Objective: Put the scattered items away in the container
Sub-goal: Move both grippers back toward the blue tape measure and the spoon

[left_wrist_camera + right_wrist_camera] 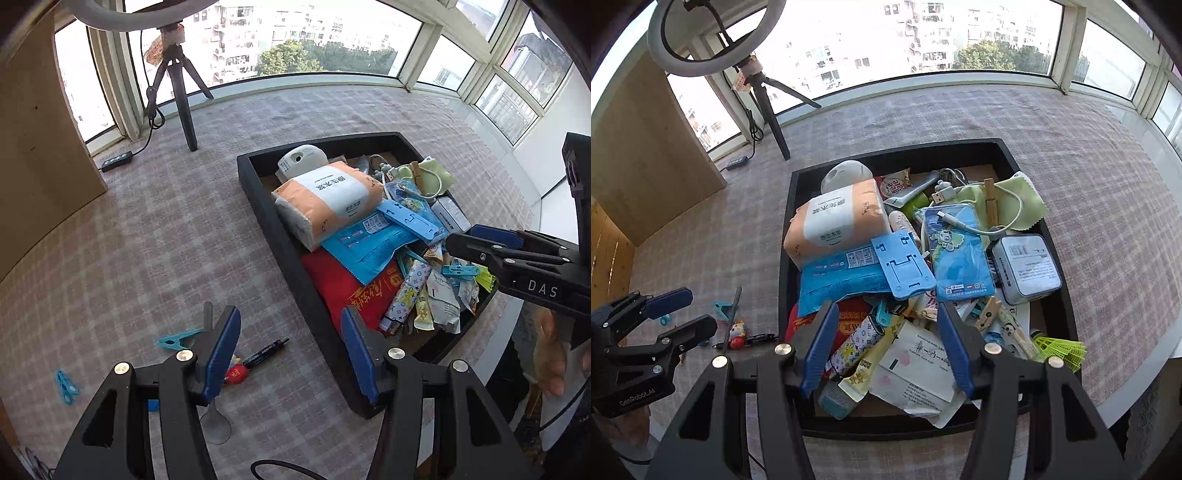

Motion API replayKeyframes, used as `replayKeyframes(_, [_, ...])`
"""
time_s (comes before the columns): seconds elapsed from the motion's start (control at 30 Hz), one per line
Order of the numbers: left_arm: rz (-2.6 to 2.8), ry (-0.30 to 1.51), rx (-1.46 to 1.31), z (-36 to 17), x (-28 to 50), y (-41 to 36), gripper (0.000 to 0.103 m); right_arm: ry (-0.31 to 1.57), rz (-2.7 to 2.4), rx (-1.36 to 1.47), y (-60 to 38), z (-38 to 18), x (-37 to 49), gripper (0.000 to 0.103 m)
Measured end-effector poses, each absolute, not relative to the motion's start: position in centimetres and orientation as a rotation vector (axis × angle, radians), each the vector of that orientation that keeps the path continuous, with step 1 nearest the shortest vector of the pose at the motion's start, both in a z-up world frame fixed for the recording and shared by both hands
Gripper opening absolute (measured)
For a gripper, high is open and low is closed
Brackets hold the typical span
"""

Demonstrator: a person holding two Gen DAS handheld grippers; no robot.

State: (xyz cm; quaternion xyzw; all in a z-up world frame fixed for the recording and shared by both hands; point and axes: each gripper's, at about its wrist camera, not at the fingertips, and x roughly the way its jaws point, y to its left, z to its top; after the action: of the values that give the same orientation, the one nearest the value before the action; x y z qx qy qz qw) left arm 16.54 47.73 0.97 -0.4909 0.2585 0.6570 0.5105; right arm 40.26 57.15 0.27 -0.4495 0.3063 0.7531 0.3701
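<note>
Now the left gripper [290,354] is hanging over the checked cloth [147,240] beside the black tray [258,206], and its two blue fingers are spread wide with nothing between them. Right below it, a few small things are waiting on the cloth: a black pen [266,349], a little red toy figure [236,373], a spoon [213,417] whose handle is running under the left finger, a teal clip [176,339] and a small blue clip [66,384] farther off. The tray is already looking very full, with a big orange tissue pack [836,221], a blue phone stand [903,264] and many packets piled up. The right gripper [886,347] is hovering over the near end of that pile, and it is wide open too, holding nothing. I think the next job is picking one of the loose things up. To do it well, the left gripper should be going straight down over just one thing, maybe the pen, with a finger on each side of it. The pen and the toy are lying very close, so grabbing both could be a problem. The spoon is flat and may be slipping.
</note>
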Motion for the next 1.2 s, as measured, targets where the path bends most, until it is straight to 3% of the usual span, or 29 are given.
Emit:
replayKeyframes(0.43, [1.768,0.532,-1.501,-6.2,3.9,36.2,0.053,0.737,2.126,-1.458,50.3,-4.1,25.9,0.055])
replayKeyframes(0.87, [1.694,0.682,-1.454,-10.9,6.0,37.2,0.055,0.903,1.968,-1.595,51.0,-10.9,19.8,0.049])
replayKeyframes(1.0, [1.692,0.742,-1.409,-11.4,6.8,37.9,0.055,0.996,1.937,-1.577,51.8,-12.0,19.5,0.038])
replayKeyframes(1.2, [1.680,0.797,-1.353,-11.7,7.7,38.7,0.055,1.025,1.939,-1.582,51.1,-11.7,19.8,0.035])
